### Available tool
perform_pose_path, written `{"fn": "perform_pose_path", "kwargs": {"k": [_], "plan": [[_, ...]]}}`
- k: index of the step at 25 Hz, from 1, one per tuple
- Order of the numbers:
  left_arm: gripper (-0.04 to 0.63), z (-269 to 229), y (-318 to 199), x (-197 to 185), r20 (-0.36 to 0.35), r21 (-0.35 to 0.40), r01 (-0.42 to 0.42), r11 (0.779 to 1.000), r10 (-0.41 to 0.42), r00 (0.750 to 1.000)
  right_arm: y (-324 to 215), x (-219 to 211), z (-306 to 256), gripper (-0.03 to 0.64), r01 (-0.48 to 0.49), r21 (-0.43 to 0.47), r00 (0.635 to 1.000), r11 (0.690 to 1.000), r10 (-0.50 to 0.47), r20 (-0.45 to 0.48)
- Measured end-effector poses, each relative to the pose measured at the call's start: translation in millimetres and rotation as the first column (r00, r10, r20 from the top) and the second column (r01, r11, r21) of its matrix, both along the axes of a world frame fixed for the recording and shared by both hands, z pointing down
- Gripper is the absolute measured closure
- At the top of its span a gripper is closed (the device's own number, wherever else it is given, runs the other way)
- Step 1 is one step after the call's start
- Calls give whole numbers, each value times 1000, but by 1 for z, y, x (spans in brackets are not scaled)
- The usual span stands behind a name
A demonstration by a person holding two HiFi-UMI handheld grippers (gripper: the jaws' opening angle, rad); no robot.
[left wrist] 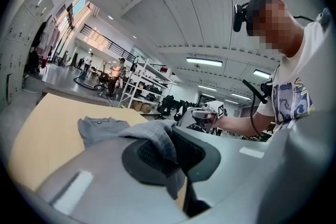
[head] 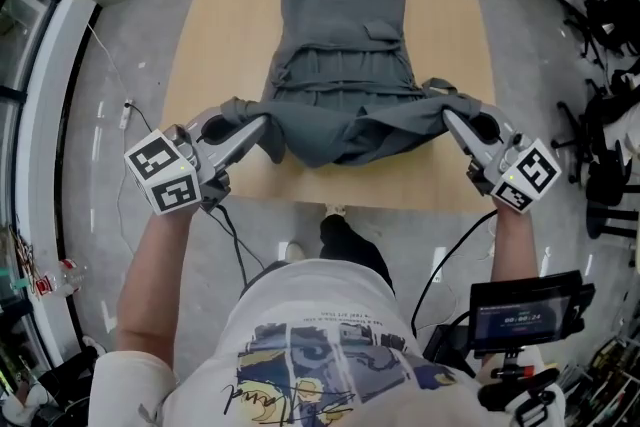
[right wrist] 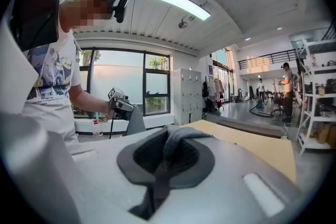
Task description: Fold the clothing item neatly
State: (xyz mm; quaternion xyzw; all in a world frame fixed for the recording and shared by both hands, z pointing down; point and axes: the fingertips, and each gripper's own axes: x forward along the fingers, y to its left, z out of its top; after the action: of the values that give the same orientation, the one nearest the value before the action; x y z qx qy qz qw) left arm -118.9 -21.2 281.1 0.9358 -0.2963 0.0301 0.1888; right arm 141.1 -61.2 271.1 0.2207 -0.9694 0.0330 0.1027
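Observation:
A grey garment [head: 340, 65] lies on the light wooden table [head: 215, 15], collar at the far end, its near part bunched and lifted. My left gripper [head: 262, 123] is shut on the garment's near left corner. My right gripper [head: 450, 118] is shut on the near right corner. Between them the hem sags to the table. In the left gripper view grey cloth [left wrist: 157, 136] is pinched between the dark pads [left wrist: 197, 157]. Another fold of cloth [right wrist: 173, 141] runs between the jaws in the right gripper view.
The table's near edge [head: 340, 205] is just in front of me. Cables [head: 235, 250] hang from both grippers. A device with a screen [head: 525, 315] hangs at my right hip. Shelving and chairs [head: 600, 25] stand to the right, with grey floor around the table.

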Motion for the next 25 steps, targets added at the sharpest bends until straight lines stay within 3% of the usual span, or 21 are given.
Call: {"fn": "perform_pose_path", "kwargs": {"k": [25], "plan": [[575, 20, -188, 5, 96, -4, 170, 985, -169, 981, -202, 18, 33, 609, 50, 12, 999, 999, -50, 15]]}}
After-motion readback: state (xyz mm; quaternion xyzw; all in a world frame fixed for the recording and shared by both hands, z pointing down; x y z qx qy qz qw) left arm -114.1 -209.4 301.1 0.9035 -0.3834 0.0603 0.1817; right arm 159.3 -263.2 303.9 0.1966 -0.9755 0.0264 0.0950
